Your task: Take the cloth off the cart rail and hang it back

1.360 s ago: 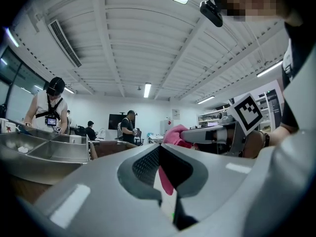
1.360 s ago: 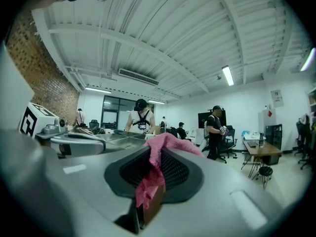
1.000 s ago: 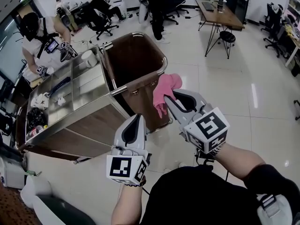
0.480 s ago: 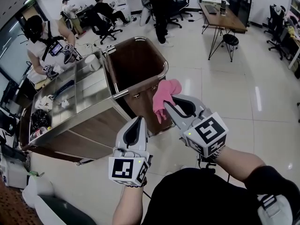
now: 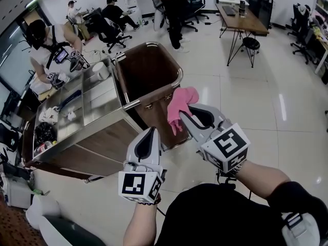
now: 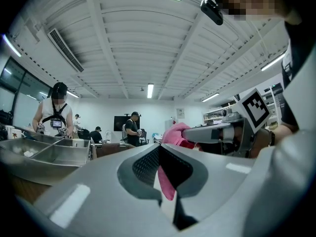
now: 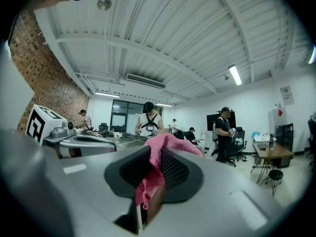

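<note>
Cloth (image 5: 182, 99), pink, hangs clamped in the right gripper (image 5: 184, 111) near the cart rail (image 5: 180, 77); left gripper (image 5: 152, 129) jaws together, empty.

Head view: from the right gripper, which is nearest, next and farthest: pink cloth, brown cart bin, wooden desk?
1. Pink cloth, pinched in the right gripper.
2. Brown cart bin, just beyond, to its left.
3. Wooden desk, far across the room, upper right.

Crumpled pink cloth (image 5: 182, 101) hangs near cart rail (image 5: 180, 72).
</note>
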A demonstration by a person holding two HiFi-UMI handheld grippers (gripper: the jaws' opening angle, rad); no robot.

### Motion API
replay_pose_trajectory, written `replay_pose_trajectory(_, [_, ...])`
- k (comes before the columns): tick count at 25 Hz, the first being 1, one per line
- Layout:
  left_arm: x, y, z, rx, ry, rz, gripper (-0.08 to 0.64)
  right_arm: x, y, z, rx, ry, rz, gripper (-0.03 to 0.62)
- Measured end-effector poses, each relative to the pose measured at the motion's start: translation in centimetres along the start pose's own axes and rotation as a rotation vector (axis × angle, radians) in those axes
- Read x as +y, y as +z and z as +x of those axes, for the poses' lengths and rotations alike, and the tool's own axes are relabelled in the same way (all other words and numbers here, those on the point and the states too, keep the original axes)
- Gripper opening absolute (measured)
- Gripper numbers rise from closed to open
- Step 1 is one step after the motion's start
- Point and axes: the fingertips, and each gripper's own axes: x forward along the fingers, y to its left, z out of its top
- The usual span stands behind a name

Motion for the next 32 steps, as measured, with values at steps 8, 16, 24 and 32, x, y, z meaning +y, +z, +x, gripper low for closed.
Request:
replay_pose_trajectory(8, [-0.1,0.1,-0.3,0.011,0.024,0.002,0.003,0.1,0.4,-0.3,-0.011,0.018,0.003,0.060])
replay_pose_trajectory(16, [-0.1,-0.4,-0.8,0.020,0.082,0.013,0.003,0.8,0.1,-0.1,-0.021,0.088,0.008,0.061])
replay_pose_trajectory(24, [0.8,-1.4,-2.9,0.047,0.195,0.048,0.003,3.1,-1.3,1.0,-0.039,0.227,0.040,0.061])
replay_pose_trajectory(32, [3.6,-2.0,-8.0,0.076,0.351,0.083,0.003,8.4,-2.0,3.3,-0.067,0.386,0.072,0.061])
